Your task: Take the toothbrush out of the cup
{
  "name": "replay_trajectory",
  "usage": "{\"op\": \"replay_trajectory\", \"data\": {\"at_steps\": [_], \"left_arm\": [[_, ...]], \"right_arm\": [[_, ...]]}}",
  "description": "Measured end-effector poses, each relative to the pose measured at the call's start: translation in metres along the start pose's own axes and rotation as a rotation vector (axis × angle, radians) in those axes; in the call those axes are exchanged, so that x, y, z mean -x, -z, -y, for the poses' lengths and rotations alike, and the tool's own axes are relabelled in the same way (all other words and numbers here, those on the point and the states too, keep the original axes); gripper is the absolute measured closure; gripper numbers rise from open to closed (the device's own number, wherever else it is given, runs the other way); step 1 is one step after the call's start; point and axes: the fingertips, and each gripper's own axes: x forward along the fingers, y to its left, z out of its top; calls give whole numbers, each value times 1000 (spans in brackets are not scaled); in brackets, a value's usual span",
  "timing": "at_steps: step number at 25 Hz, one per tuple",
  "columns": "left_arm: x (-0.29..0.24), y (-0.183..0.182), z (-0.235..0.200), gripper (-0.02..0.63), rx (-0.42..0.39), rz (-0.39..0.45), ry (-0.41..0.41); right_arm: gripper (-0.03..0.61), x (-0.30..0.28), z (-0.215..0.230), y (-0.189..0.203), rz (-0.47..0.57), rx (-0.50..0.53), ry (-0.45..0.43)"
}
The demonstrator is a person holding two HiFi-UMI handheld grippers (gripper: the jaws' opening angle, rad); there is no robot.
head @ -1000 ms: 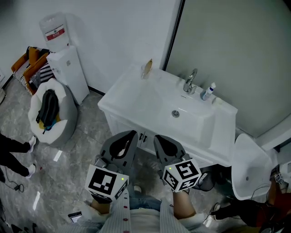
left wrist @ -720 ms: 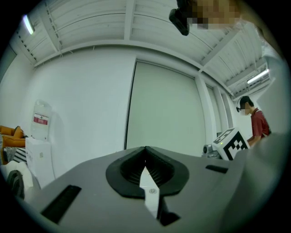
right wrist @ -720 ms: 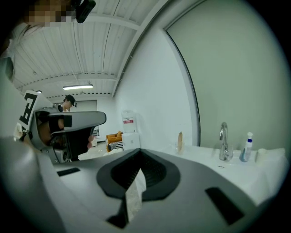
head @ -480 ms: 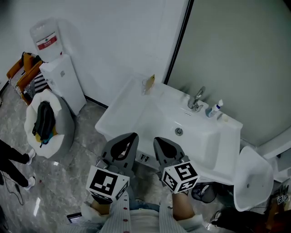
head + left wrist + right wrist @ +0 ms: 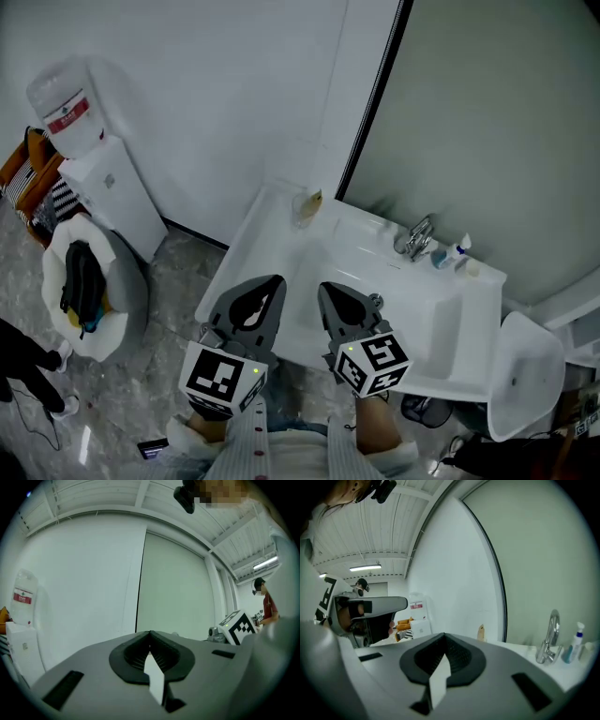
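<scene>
A clear cup [image 5: 306, 208] with a toothbrush [image 5: 316, 198] standing in it sits at the back left corner of the white sink [image 5: 272, 246]. In the right gripper view the toothbrush [image 5: 481, 632] shows small, far beyond the jaws. My left gripper [image 5: 272, 281] and right gripper [image 5: 324, 288] are held side by side over the sink's front edge, well short of the cup. Both are shut with nothing in them, their jaws meeting at the tips in the left gripper view [image 5: 150, 633] and the right gripper view [image 5: 444, 635].
A faucet [image 5: 418, 236] and a small blue bottle [image 5: 459, 250] stand at the back of the sink. A water dispenser [image 5: 98, 183] and a white beanbag with a dark bag [image 5: 84, 286] are at the left. A white bin [image 5: 523, 373] stands at the right.
The person has walked up to the sink. It has come nearer, and both grippers' tips now reach over its front edge. Both grippers stay shut.
</scene>
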Motion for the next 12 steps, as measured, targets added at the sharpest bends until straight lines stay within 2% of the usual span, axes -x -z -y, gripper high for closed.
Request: {"op": "replay_trajectory", "data": {"at_steps": [12], "left_arm": [[-70,4,-68,597,0,-11,80]], "right_arm": [[568,-85,38,-18,5,-15,72]]}}
